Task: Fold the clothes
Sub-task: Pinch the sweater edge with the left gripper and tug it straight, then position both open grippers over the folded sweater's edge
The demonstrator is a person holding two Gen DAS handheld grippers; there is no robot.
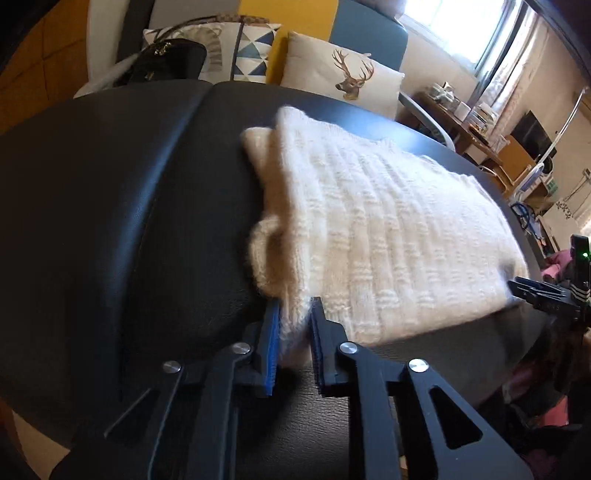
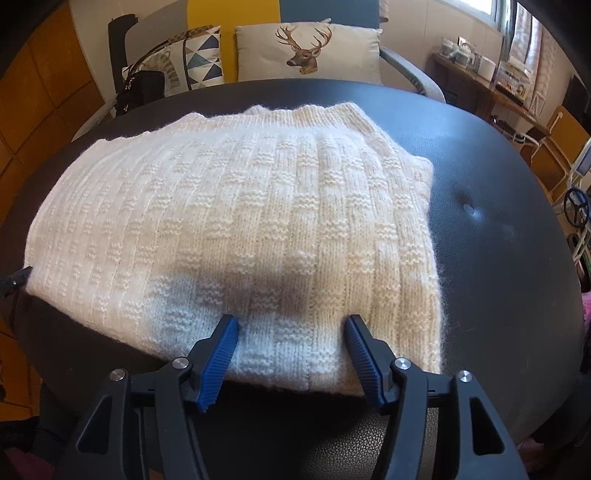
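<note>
Nearest in the left wrist view, the left gripper (image 1: 295,314) is seen with its blue-padded jaws drawn close together, and a near corner of the cream knitted sweater (image 1: 388,236) is pinched between them; fuzzy knit fills the narrow gap between the pads. Nearest in the right wrist view, the right gripper (image 2: 290,332) is seen with its jaws spread wide. The near folded edge of the sweater (image 2: 236,221) lies between the blue pads (image 2: 221,354), and the knit reaches up to both of them, but it cannot be told whether it is pressed or only straddled.

The sweater is laid folded, several layers thick, on a black leather-like surface (image 2: 498,258), with its ribbed hem turned to the far side. At its left side, in the left wrist view, a loose loop of knit (image 1: 264,254) is seen bulging out from under the top layer. A dimple (image 2: 470,207) is visible in the black surface to the right of the sweater. At the far right of the left wrist view, part of the right gripper (image 1: 546,291) can be made out beside the sweater's right edge.

Beyond the surface, a cushion printed with a deer head (image 2: 306,50) and a cushion with triangles (image 2: 201,59) are propped up, with a black handbag (image 1: 170,61) to their left. Farther right, a wooden shelf (image 2: 480,85) bearing small items is seen below a bright window (image 1: 454,26).
</note>
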